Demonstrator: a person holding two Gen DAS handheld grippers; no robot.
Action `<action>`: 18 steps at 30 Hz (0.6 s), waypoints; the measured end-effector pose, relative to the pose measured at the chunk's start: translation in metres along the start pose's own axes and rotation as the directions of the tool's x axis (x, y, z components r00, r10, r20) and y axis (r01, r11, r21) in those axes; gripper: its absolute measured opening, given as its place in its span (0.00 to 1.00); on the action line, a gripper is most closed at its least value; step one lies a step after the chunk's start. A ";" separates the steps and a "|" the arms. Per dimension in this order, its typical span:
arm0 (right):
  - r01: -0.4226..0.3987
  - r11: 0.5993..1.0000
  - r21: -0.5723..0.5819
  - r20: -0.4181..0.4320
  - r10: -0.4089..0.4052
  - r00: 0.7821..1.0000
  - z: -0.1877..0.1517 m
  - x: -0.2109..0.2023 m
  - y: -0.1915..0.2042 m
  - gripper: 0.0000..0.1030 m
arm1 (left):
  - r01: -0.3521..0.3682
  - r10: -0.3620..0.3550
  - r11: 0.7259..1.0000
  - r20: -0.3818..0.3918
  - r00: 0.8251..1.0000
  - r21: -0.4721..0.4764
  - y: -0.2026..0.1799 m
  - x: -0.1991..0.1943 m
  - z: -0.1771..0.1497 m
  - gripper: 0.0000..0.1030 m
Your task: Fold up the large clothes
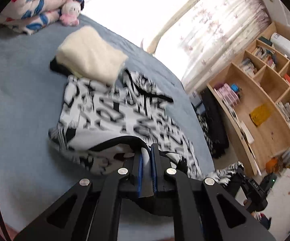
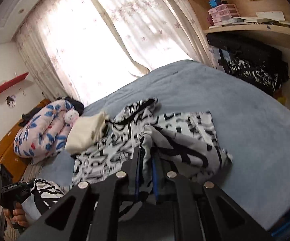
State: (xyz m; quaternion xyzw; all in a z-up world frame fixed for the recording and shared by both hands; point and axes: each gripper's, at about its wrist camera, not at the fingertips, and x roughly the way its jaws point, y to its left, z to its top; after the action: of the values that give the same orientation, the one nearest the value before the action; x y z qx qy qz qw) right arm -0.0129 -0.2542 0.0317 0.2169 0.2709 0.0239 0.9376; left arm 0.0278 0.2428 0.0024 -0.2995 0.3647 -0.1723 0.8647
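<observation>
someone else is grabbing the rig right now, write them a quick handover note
Left gripper: shut on the near edge of the black-and-white garment.
Right gripper: shut on another bunched part of the same garment.
The garment lies mostly spread on the blue bed, near edge lifted. A folded cream garment sits at its far end.
Done: both edges gripped.
Left: carry the fold over, flatten, finish folding.

Lying rumpled and partly spread across the blue bed (image 1: 14, 84): black-and-white patterned garment (image 1: 112, 110), near edge lifting.
</observation>
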 end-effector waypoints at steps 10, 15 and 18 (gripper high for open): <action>0.087 0.996 -0.009 -0.029 -0.087 0.996 0.075 0.139 -0.009 0.07 | -0.139 0.141 0.988 0.028 0.990 -0.061 0.023 0.125 0.094 0.06; 0.156 0.987 0.039 -0.253 -0.141 0.957 0.076 0.231 -0.049 0.29 | -0.288 0.282 0.952 -0.069 0.957 -0.105 0.067 0.191 0.110 0.28; 0.173 0.983 0.056 -0.332 -0.145 0.932 0.067 0.255 -0.077 0.36 | -0.330 0.320 0.938 -0.104 0.942 -0.106 0.091 0.203 0.115 0.35</action>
State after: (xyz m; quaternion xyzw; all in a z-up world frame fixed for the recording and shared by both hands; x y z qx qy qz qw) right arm 0.2333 -0.3096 -0.0761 0.2267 0.4397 -0.0281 0.8686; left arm 0.2563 0.2525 -0.0989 -0.2797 0.4554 -0.0171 0.8450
